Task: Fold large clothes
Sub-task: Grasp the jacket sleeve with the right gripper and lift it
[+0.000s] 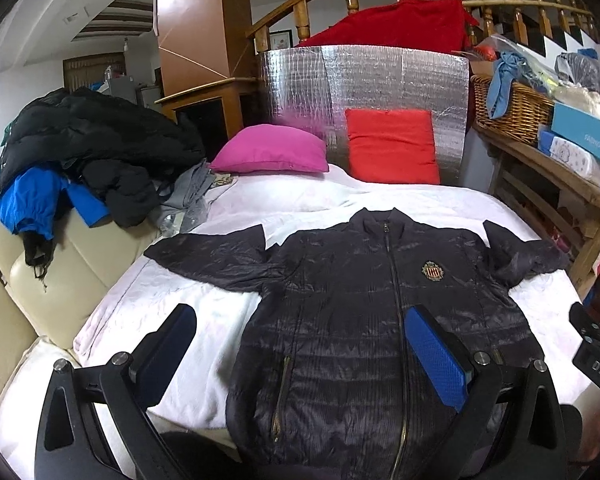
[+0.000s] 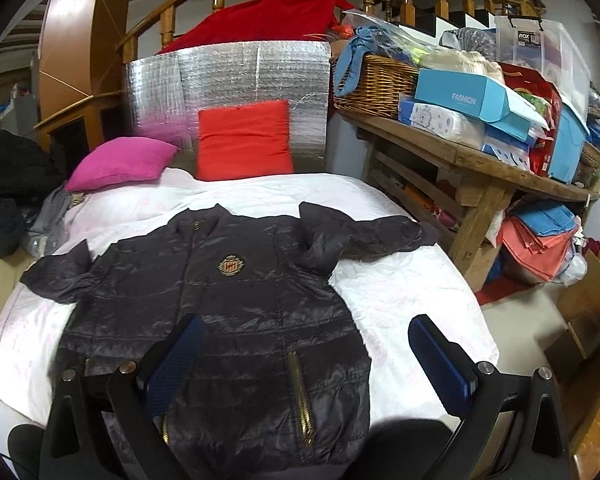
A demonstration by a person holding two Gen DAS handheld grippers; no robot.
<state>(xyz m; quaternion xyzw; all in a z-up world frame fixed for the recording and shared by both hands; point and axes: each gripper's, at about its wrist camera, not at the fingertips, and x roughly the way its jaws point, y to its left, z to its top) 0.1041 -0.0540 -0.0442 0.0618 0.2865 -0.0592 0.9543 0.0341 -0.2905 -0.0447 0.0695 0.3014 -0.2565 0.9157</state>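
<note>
Two tools hover spread wide, grasping nothing: the left tool (image 1: 300, 354) and right tool (image 2: 308, 360) above the hem of a dark quilted jacket (image 1: 380, 320), which lies front-up, zipped, sleeves outspread on the white bed (image 1: 160, 304).

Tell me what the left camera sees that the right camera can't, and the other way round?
Only the left wrist view shows the blue jacket on the clothes pile and the cream sofa. Only the right wrist view shows the clear ROX storage box and folded coral cloths. Both show the black zip-up jacket spread flat, the pink pillow, the red pillow and open grippers holding nothing.
</note>
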